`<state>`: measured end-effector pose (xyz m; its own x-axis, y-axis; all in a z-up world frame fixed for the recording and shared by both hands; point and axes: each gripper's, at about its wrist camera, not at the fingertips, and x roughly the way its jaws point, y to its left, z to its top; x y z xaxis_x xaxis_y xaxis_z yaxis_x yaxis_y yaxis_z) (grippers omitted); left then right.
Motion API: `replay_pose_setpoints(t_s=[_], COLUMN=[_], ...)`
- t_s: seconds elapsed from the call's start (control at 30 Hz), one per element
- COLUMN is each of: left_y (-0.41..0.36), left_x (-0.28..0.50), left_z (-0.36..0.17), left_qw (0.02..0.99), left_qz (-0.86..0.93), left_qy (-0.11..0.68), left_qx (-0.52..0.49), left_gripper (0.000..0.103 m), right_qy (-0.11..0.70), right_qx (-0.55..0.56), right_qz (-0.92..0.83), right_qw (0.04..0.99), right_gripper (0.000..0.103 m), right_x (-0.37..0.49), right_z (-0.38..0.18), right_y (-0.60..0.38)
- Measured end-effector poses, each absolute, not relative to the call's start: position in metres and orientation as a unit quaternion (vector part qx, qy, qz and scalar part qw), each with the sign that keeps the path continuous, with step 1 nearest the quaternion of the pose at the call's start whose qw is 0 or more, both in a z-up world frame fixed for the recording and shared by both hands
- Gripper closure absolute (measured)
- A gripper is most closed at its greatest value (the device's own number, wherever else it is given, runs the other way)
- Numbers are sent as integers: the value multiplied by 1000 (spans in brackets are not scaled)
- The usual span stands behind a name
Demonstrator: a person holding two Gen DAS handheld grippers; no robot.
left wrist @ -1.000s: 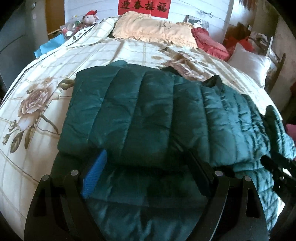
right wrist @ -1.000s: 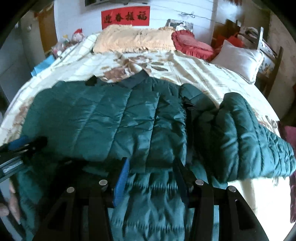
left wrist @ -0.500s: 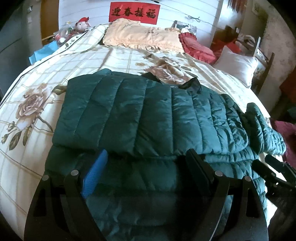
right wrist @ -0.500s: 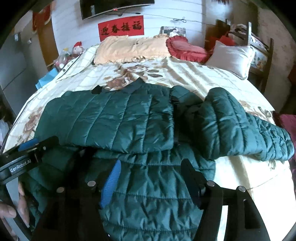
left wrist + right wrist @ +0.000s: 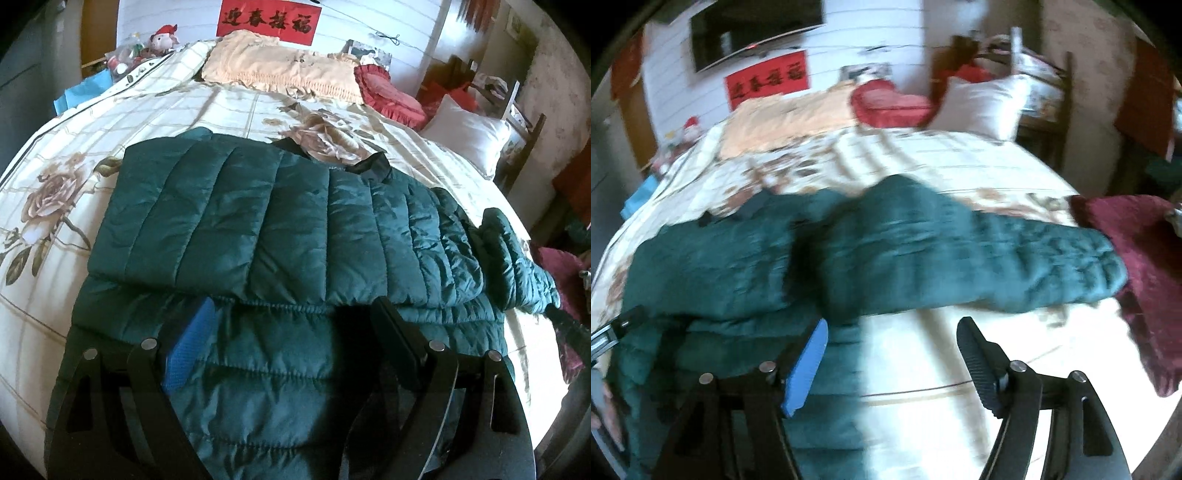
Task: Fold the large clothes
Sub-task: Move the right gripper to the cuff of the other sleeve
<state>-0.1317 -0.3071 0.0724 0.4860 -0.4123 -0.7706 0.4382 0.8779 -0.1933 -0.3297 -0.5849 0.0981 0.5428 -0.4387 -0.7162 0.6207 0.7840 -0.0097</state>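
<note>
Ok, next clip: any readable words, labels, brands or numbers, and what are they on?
"迎春接福": black characters on the red banner on the wall behind the bed, left wrist view.
Same banner in the right wrist view: too blurred to read.
Nothing else legible.

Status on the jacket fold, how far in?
Done: one side of the dark green quilted puffer jacket lies folded across its body on the floral bedspread. In hand: nothing; left gripper and right gripper are both open. Left: the outstretched sleeve is unfolded, and the final fold remains.
</note>
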Motion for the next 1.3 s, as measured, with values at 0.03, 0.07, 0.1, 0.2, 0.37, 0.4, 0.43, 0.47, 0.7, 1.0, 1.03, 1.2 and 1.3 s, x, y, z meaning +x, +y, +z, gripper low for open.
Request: replay_pose_setpoints(t_s=[0.03, 0.07, 0.1, 0.2, 0.37, 0.4, 0.43, 0.47, 0.7, 1.0, 1.03, 1.2, 1.3], left_y=[-307, -308, -308, -310, -315, -315, -315, -315, -316, -316, -316, -316, -314], left_x=[-131, -131, -132, -132, -133, -133, -133, -133, -135, -135, -135, -135, -136], left_z=[71, 70, 69, 66, 63, 63, 62, 61, 59, 56, 55, 55, 53], left_qw=[861, 860, 859, 857, 855, 855, 854, 853, 850, 848, 847, 847, 846], left_qz=[-246, -246, -245, -244, -248, -249, -249, -249, -250, -246, -247, -248, -247], left_qy=[445, 447, 449, 453, 455, 456, 456, 458, 462, 469, 469, 470, 472], left_qx=[15, 15, 15, 14, 19, 19, 19, 20, 28, 32, 32, 34, 33], left_gripper=[16, 16, 16, 16, 16, 16, 16, 16, 16, 16, 16, 16, 16], right_qy=[364, 360, 355, 342, 341, 342, 343, 342, 335, 314, 315, 306, 308], right_qx=[133, 142, 154, 170, 191, 194, 199, 205, 264, 326, 330, 331, 314], right_qz=[-316, -324, -339, -384, -435, -442, -449, -456, -488, -494, -497, -503, -516], right_qw=[866, 863, 857, 841, 811, 806, 801, 796, 761, 742, 738, 738, 735], right_gripper=[32, 32, 32, 32, 32, 32, 32, 32, 32, 31, 31, 30, 42], right_x=[-337, -344, -353, -371, -393, -396, -399, -401, -415, -421, -419, -409, -405], right_z=[99, 99, 99, 98, 92, 90, 88, 86, 65, 51, 48, 48, 48], right_y=[-598, -609, -623, -657, -705, -711, -720, -727, -774, -804, -808, -820, -822])
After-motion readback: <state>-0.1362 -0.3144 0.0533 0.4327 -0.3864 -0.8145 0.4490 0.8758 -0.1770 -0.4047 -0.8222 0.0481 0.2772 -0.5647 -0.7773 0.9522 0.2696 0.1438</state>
